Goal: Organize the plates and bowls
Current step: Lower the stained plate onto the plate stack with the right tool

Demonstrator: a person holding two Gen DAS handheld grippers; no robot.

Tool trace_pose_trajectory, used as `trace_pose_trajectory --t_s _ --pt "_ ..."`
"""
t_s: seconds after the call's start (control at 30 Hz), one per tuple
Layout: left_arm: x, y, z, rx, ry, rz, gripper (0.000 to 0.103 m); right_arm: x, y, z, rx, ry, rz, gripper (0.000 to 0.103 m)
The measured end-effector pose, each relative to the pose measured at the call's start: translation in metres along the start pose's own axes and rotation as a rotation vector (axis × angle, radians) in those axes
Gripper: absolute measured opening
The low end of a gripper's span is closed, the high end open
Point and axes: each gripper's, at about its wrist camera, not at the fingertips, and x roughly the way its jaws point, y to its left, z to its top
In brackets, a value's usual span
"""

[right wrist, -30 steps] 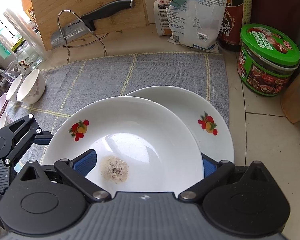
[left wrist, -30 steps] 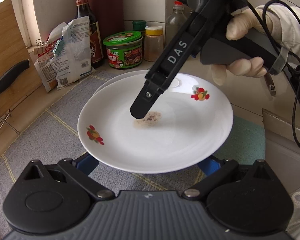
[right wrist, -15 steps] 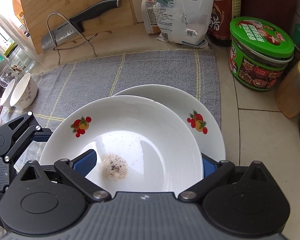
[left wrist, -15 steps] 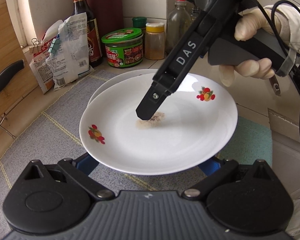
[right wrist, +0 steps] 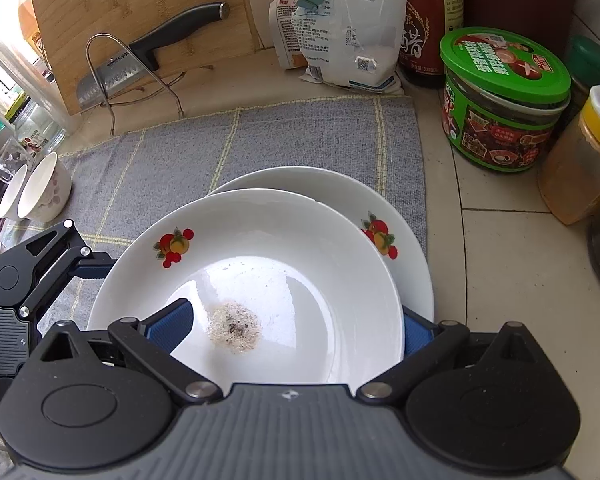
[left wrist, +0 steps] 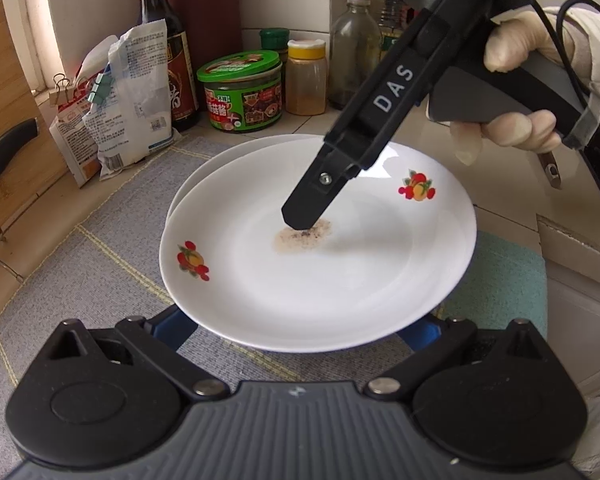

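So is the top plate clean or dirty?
Dirty: the top plate has a speckled pale residue patch at its centre, and the right gripper sits over it.

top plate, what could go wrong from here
1. The top plate sits off-centre over the lower plate; it may slide or clatter if nudged.
2. The right gripper has a finger on the gritty residue and could smear it across the plate.
3. The green-lidded jar stands close behind the plates; a forward push might knock it.

A tiled counter [right wrist: 512,280] carries a grey checked cloth [right wrist: 300,140], jars, bags and a knife rack [right wrist: 140,76].
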Motion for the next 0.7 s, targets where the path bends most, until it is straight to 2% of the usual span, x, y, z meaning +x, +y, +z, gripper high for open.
trace_pose_trajectory --t_s 0.7 --pt "-0.001 0.003 0.001 -0.034 0.007 -0.009 0.102 -0.016 0.002 -0.009 0.013 -0.015 -0.039 0.103"
